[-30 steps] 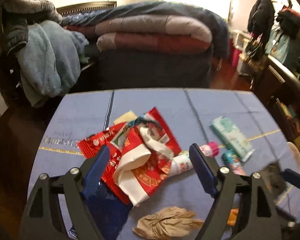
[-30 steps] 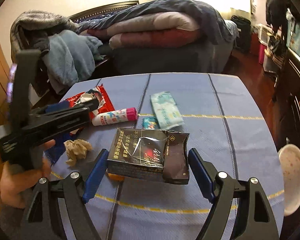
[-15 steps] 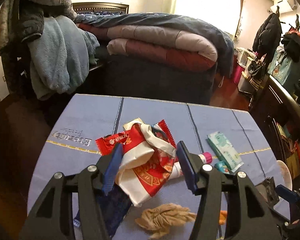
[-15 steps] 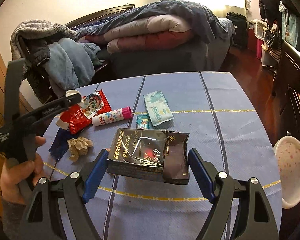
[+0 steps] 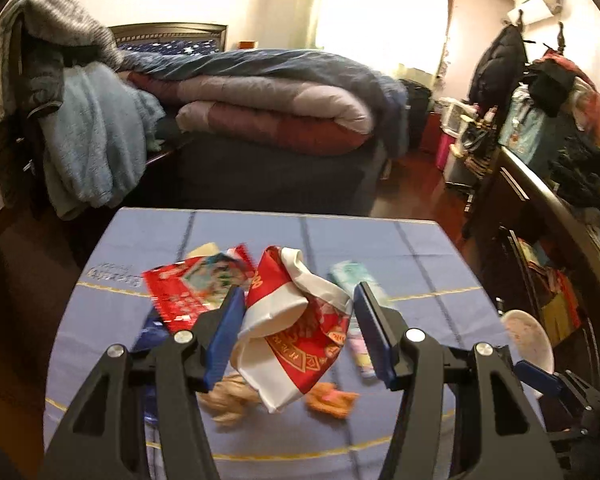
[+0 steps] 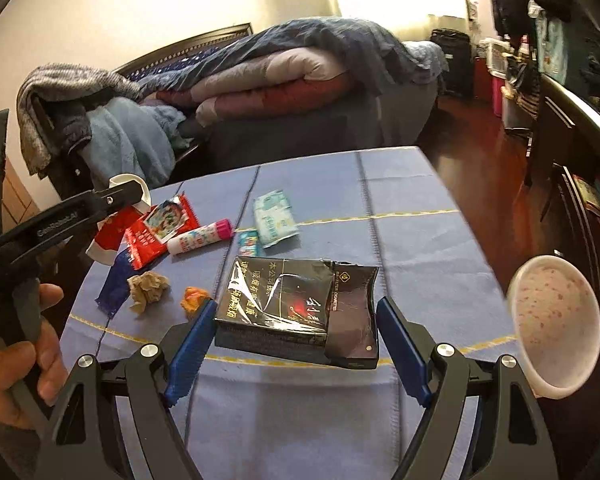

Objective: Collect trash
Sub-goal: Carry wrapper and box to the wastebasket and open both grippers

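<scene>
While both loads hang above the blue cloth tabletop (image 6: 412,220), the left tongs (image 5: 295,324) pinch a crumpled red-and-white wrapper (image 5: 295,332); the right tongs (image 6: 295,344) clamp a dark cigarette pack (image 6: 300,308). Carrying step; next, finding a bin.

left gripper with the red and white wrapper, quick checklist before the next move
1. Red and white wrapper between the left gripper jaws, lifted off the tablecloth: ok.
2. Dark cigarette pack clamped in the right gripper: ok.
3. White bowl in reach at the table's right edge: ok.
4. Table cleared: not ok; crumpled tissue, orange scrap, red packet remain.
5. Wrapper grip firmness: cannot tell.
</scene>
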`<state>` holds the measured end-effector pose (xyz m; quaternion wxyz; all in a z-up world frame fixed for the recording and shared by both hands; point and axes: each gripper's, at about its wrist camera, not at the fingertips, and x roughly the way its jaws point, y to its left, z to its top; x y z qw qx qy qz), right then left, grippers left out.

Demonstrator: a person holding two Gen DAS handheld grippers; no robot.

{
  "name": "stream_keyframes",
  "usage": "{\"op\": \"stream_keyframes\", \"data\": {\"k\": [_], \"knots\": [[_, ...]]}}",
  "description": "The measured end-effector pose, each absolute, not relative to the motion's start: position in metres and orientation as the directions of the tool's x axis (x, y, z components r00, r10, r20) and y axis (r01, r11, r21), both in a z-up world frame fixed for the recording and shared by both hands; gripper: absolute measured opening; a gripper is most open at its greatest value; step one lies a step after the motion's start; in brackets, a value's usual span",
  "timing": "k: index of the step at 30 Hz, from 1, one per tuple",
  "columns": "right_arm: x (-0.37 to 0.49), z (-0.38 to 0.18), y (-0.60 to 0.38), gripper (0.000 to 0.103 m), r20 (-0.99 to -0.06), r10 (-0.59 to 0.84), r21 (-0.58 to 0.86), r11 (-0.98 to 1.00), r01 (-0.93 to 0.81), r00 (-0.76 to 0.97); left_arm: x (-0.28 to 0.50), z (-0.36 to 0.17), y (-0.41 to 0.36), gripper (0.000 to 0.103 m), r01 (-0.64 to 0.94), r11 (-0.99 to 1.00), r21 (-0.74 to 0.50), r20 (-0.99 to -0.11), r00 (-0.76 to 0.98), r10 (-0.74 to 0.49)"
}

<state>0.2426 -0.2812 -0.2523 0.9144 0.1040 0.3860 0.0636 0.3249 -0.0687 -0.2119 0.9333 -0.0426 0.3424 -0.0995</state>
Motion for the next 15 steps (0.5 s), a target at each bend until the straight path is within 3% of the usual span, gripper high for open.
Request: {"op": "stream_keyframes", "data": {"k": [15], "knots": [[0.19,-0.252,-0.408,0.081,-0.677,0.013,0.253,0.943,0.215,0.736,0.29,-0.192,-0.24,0.057,0.478,0.868,-0.134,-0.603,0.656,-0.454]]}}
